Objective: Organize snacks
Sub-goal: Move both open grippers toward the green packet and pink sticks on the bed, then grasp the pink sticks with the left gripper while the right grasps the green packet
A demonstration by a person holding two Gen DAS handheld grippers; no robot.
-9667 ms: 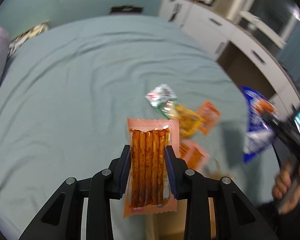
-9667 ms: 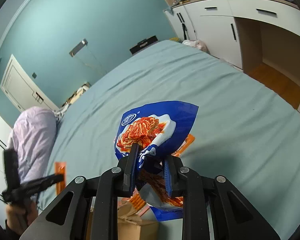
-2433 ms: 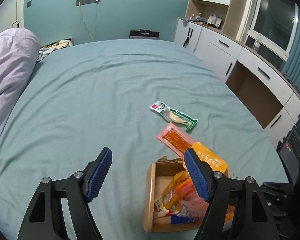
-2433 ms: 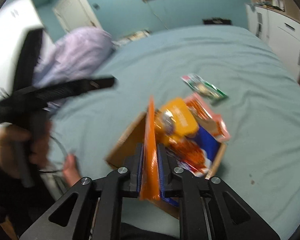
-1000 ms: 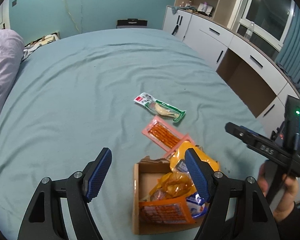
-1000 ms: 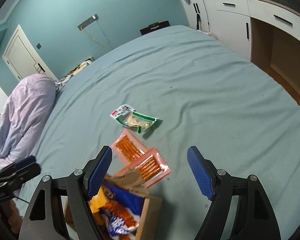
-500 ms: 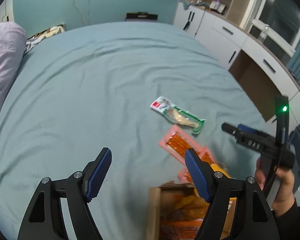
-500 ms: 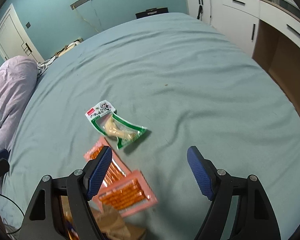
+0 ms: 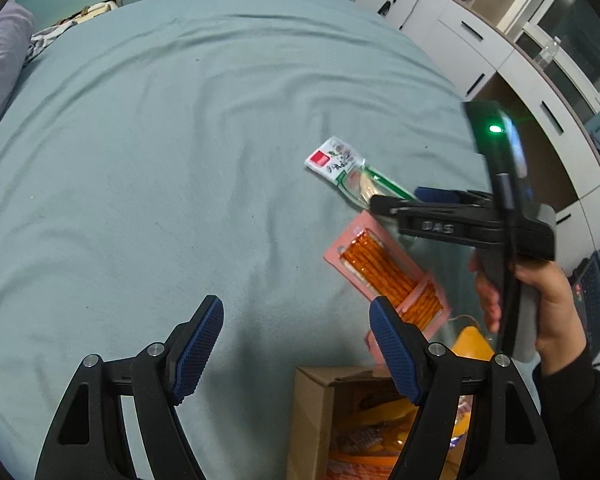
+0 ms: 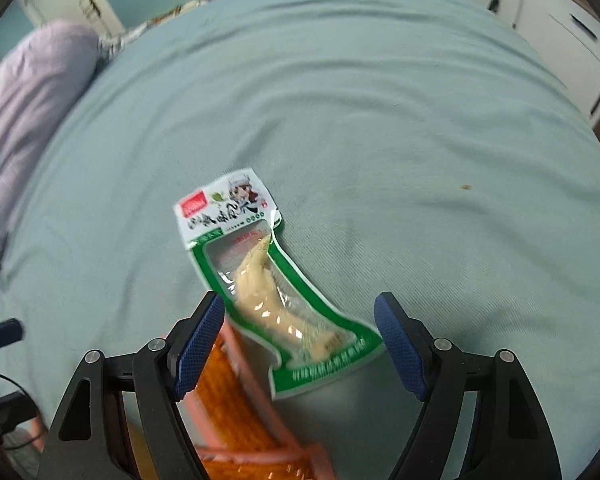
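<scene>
Both tongs are spread wide and hold nothing. Right gripper [image 10: 299, 340] hangs low over the green-edged snack pouch [image 10: 268, 276] lying on the teal bed [image 10: 400, 120], fingers either side without touching. Left gripper [image 9: 296, 344] hovers beside the cardboard box [image 9: 312, 408] of snacks; pink stick packets [image 9: 384, 268] lie just beyond it.

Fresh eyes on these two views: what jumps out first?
The green-and-white snack packet lies on the teal bedsheet, framed between the wide-open jaws of the right tool. Just nearer the camera lie pink packets of orange sticks, partly under that tool's left finger. In the left wrist view, the left tool hangs open and empty, with a cardboard box of snacks at the bottom edge.
</scene>
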